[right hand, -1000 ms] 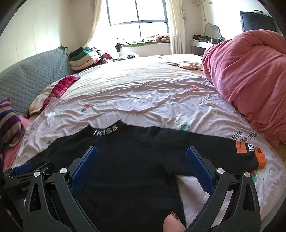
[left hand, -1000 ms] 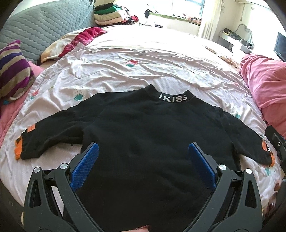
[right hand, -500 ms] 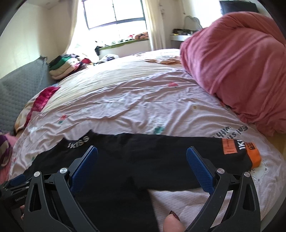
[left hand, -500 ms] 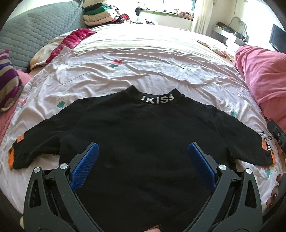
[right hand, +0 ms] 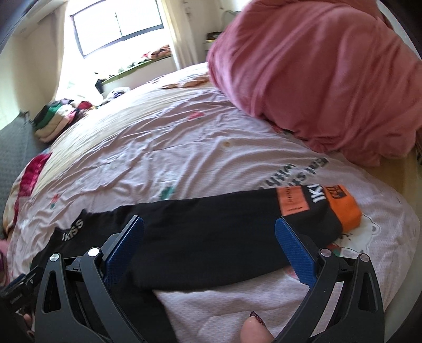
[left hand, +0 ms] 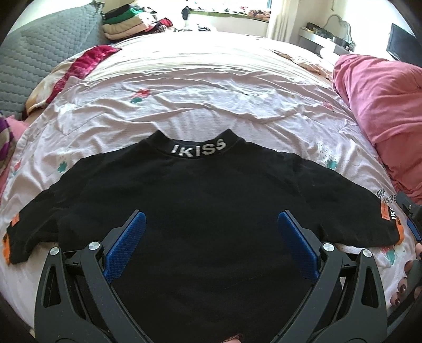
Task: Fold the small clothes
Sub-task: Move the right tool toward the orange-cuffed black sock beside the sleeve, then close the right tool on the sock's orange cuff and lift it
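A small black long-sleeved top [left hand: 205,200] with "IKISS" on its collar [left hand: 197,149] lies flat on the bed, both sleeves spread out sideways. My left gripper [left hand: 211,220] hovers open over the middle of its body, nothing between the blue pads. In the right wrist view the right sleeve [right hand: 224,227] with its orange cuff [right hand: 343,208] stretches across, and my right gripper [right hand: 209,224] stands open just above it. The left sleeve's orange cuff [left hand: 8,248] shows at the far left edge.
The top rests on a pale pink printed sheet [left hand: 211,92]. A bulky pink duvet [right hand: 316,74] is heaped at the right. Folded clothes [left hand: 126,23] are stacked at the far end, a grey quilted headboard [left hand: 29,52] and a red cloth [left hand: 84,60] at the left.
The left gripper has shifted left and centred over the top's body. The right gripper has swung right and closer, from the collar area to over the right sleeve and cuff. Both stayed open.
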{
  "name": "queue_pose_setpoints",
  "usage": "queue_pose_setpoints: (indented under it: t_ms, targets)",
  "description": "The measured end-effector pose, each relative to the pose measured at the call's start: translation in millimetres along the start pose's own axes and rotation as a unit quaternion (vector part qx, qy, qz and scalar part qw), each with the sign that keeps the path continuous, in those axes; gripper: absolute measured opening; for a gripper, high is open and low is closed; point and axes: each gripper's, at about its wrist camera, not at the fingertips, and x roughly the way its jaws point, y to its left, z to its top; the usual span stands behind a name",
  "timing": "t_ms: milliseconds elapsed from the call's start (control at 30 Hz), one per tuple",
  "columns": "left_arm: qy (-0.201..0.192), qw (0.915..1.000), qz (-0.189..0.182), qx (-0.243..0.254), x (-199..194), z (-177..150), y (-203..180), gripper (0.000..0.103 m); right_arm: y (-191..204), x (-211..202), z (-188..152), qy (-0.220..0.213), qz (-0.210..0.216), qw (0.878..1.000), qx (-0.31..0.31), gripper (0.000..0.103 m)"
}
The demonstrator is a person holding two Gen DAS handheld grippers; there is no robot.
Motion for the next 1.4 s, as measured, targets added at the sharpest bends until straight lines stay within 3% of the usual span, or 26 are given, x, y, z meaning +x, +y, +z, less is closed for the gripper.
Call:
queue_pose_setpoints:
  t_ms: [367,767,933,1167,1200,1233,1267,1400]
  targets:
    - [-0.001,0.9994,-0.029,0.016,18,8,-31,0.094,-55,15,5,0.015,-0.048,0.995,0.084,0.099]
    - [0.017,0.9993,-0.027,0.02,46,9,-43,0.094,-110,39,-10,0.056,-0.107,0.974,0.191,0.099]
    - [0.026,0.9992,-0.023,0.02,59,8,-44,0.094,-131,57,-19,0.082,-0.09,0.961,0.247,0.099]
    - [0.038,0.9988,-0.025,0.019,65,6,-36,0.094,-151,66,-10,0.058,-0.051,0.95,0.303,0.098]
    - [0.038,0.9988,-0.026,0.018,65,6,-34,0.094,-153,67,-9,0.051,-0.047,0.949,0.309,0.091]
    - [0.038,0.9988,-0.027,0.016,64,6,-31,0.094,-154,68,-8,0.05,-0.051,0.948,0.309,0.07]
    - [0.037,0.9988,-0.028,0.013,62,7,-28,0.094,-155,69,-7,0.049,-0.06,0.948,0.307,0.065]
    - [0.033,0.9989,-0.032,0.0,57,8,-17,0.094,-152,66,-1,0.025,-0.07,0.954,0.29,0.023]
